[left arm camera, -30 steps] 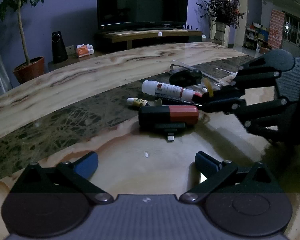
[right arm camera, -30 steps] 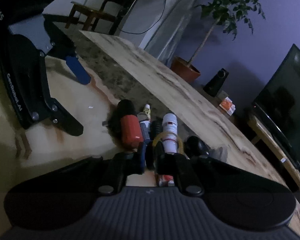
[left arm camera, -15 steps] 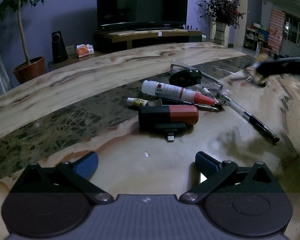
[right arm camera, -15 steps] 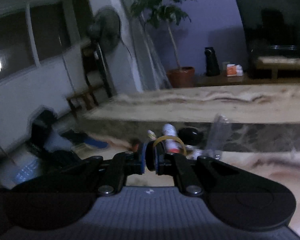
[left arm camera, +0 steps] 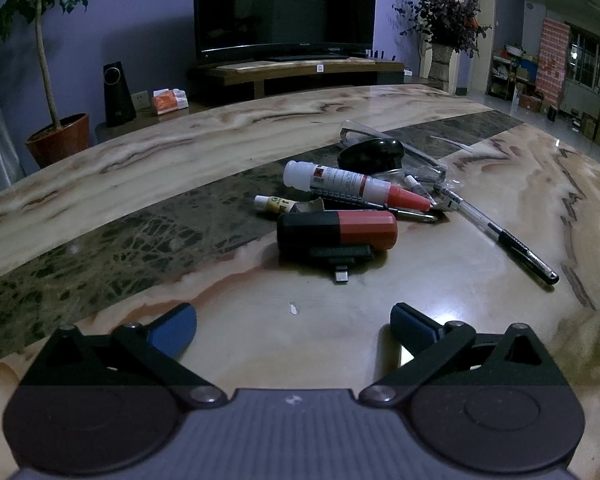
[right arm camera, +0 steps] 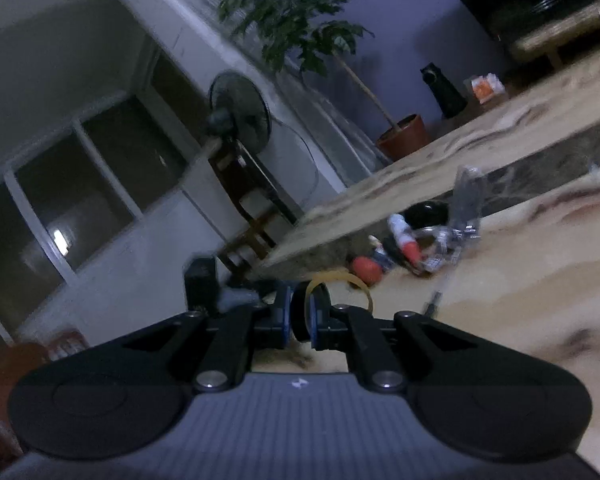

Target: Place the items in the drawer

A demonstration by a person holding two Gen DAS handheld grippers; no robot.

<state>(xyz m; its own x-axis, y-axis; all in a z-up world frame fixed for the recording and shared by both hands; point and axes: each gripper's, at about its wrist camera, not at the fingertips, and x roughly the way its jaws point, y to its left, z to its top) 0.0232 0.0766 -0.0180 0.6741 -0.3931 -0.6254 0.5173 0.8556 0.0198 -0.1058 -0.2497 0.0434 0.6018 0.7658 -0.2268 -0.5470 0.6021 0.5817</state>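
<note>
Left claw: your left gripper (left arm camera: 293, 326) hangs low over the marble table (left arm camera: 500, 320), jaws spread wide, holding nothing.
Right claw: your right gripper (right arm camera: 299, 312) is pinched nearly closed on a yellow rubber band (right arm camera: 340, 280) looping out ahead of its fingertips.
Items: black-and-red block (left arm camera: 336, 230), glue bottle (left arm camera: 352, 185) and black pen (left arm camera: 512, 246) lie ahead of the left gripper, well apart from it.
Open room: bare tabletop lies between the left fingers and the block.
Edges: the table's edge curves off to the right of the pen.
Drawer: cannot tell where it is.

Dim bluish light, fisheye warp, motion blur
</note>
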